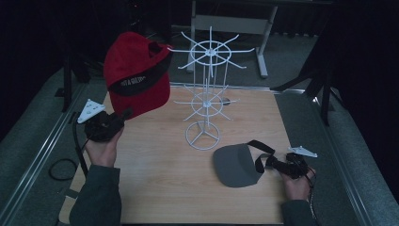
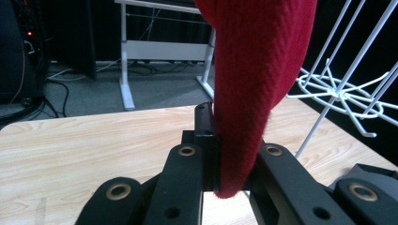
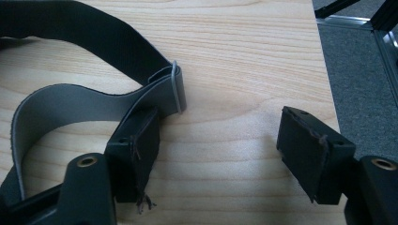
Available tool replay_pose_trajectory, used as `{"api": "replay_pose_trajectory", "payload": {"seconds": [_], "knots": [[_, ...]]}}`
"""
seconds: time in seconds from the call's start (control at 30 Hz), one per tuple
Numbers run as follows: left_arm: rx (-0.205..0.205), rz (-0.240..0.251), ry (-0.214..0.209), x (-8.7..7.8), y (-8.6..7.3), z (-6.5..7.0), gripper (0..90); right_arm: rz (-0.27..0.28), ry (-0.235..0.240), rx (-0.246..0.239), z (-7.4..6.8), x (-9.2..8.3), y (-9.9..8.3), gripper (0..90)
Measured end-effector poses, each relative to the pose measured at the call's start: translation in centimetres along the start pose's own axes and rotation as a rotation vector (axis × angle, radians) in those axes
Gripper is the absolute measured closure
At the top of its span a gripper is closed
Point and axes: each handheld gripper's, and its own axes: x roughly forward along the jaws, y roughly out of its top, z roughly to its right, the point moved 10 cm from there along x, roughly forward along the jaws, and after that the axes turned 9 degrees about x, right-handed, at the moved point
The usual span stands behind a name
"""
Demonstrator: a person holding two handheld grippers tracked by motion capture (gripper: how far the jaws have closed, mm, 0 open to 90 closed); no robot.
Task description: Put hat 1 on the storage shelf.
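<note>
A red cap (image 1: 136, 75) with a black band hangs in the air at the left, above the wooden table (image 1: 160, 188). My left gripper (image 1: 121, 115) is shut on its brim from below; in the left gripper view the red cloth (image 2: 258, 70) is pinched between the jaws of that gripper (image 2: 220, 140). A grey cap (image 1: 235, 165) lies on the table at the right with its black strap (image 1: 261, 150) toward my right gripper (image 1: 275, 162). In the right gripper view that gripper (image 3: 220, 145) is open, low over the table. The strap (image 3: 94, 37) and its buckle loop lie by the left jaw.
A white wire hat rack (image 1: 207, 94) with two tiers of prongs stands mid-table, to the right of the red cap; its prongs (image 2: 338, 89) come near the cap. The table's right edge and a grey carpet (image 3: 356, 70) lie just right of my right gripper.
</note>
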Motion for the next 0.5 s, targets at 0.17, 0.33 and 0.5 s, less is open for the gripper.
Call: {"api": "replay_pose_trajectory", "payload": {"seconds": [0.17,0.33,0.5], "knots": [[-0.015,0.014,-0.008,-0.3,0.4,0.1,85.9,0.0,0.001,-0.002,0.0,0.0,0.0,30.1],[-0.028,0.036,-0.029,-0.7,1.1,0.5,85.8,0.0,0.0,-0.003,0.0,0.0,0.0,30.1],[-0.032,0.048,-0.033,-0.9,1.6,0.7,85.8,0.0,0.001,-0.003,0.0,0.0,0.0,30.1]]}}
